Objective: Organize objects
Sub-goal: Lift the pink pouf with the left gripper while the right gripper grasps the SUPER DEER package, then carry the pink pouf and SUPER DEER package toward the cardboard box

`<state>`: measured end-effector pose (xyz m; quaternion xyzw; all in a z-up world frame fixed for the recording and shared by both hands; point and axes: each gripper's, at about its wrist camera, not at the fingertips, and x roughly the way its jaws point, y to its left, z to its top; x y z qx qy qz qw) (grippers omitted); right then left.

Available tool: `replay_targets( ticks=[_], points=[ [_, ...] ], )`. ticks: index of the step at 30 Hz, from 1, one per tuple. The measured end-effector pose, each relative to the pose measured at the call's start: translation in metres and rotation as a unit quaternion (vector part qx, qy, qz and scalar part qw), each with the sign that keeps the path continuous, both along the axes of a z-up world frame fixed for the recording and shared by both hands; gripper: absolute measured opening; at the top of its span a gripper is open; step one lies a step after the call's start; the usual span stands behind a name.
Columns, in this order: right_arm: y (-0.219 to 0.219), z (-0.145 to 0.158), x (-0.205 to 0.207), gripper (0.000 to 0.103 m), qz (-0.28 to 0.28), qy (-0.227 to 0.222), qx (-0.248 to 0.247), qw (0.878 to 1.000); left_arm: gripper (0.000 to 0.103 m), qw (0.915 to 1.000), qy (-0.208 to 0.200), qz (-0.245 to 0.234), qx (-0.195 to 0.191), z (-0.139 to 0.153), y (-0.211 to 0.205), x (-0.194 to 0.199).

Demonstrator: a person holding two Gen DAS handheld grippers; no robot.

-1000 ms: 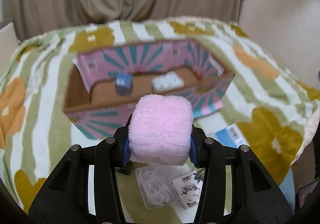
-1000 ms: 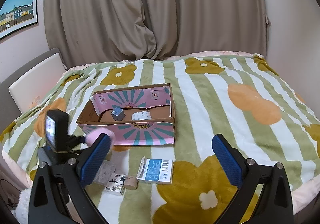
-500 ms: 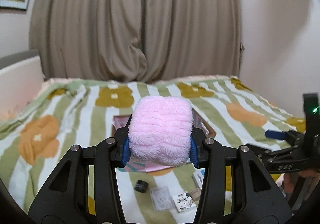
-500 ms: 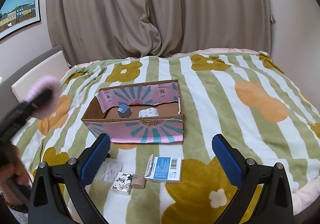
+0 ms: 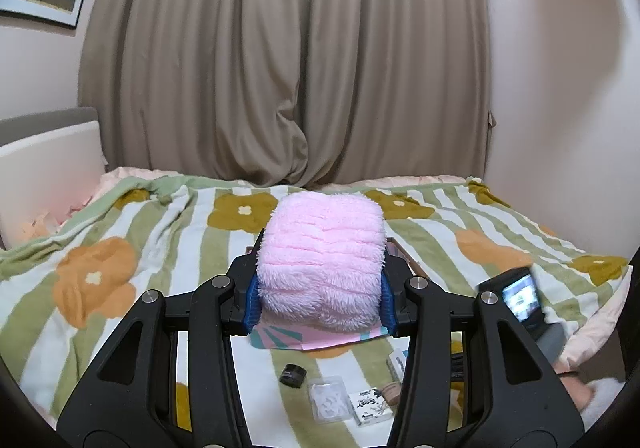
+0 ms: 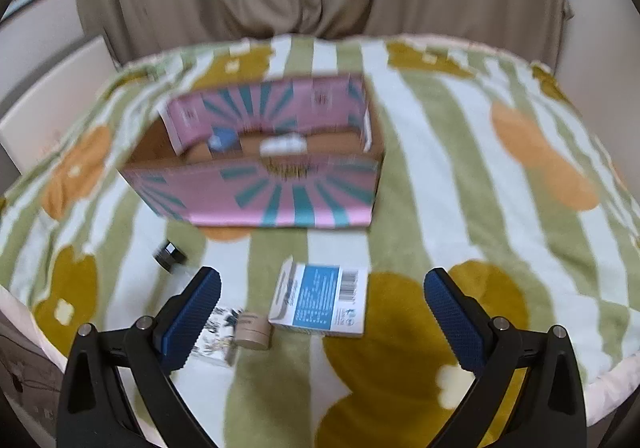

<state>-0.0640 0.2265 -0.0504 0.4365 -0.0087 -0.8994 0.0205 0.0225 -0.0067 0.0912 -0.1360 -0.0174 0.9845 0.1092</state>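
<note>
My left gripper [image 5: 320, 302] is shut on a fluffy pink roll [image 5: 322, 260] and holds it high above the bed, which hides most of the pink and teal cardboard box [image 5: 304, 340]. In the right wrist view the box [image 6: 264, 176] stands open in the middle of the flowered blanket [image 6: 460, 176] with a small blue item [image 6: 224, 139] and a white item [image 6: 282, 146] inside. My right gripper [image 6: 320, 312] is open and empty, low over a blue and white carton [image 6: 320, 298].
In front of the box lie a black cap [image 6: 170, 255], a tan cylinder [image 6: 253, 334], a printed white packet [image 6: 218, 332] and a clear bag [image 5: 327, 396]. The bed's edge runs along the bottom right [image 6: 608, 372]. Curtains [image 5: 288, 60] hang behind.
My left gripper has kept rising and levelling with the pink roll in it. My right gripper has moved forward and down toward the blue carton, its view blurred by motion.
</note>
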Motion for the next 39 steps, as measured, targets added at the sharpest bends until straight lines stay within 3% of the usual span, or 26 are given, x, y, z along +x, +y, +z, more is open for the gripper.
replay_targets(
  ticks=[5,17,20,32,39],
  points=[
    [-0.003,-0.045,-0.027,0.102,-0.015,-0.055,-0.003,0.998,0.042,1.0,-0.002,0.006,0.005,-0.002,-0.007,0.003],
    [-0.014,-0.102,-0.056,0.101,-0.023,-0.13,0.037,0.991,0.042,0.9998,-0.011,0.015,0.008,-0.008,-0.019,0.008],
    [-0.014,-0.108,-0.057,0.088,-0.021,-0.136,0.047,0.989,0.042,0.9998,-0.01,0.017,0.009,-0.008,-0.021,0.01],
    [-0.008,-0.1,-0.052,0.087,-0.017,-0.118,0.042,0.992,0.042,0.9997,-0.017,0.018,0.008,-0.008,-0.023,0.01],
    [-0.008,-0.076,-0.044,0.087,-0.005,-0.076,0.052,0.996,0.042,0.9994,-0.029,0.018,0.008,-0.014,-0.024,0.006]
  ],
)
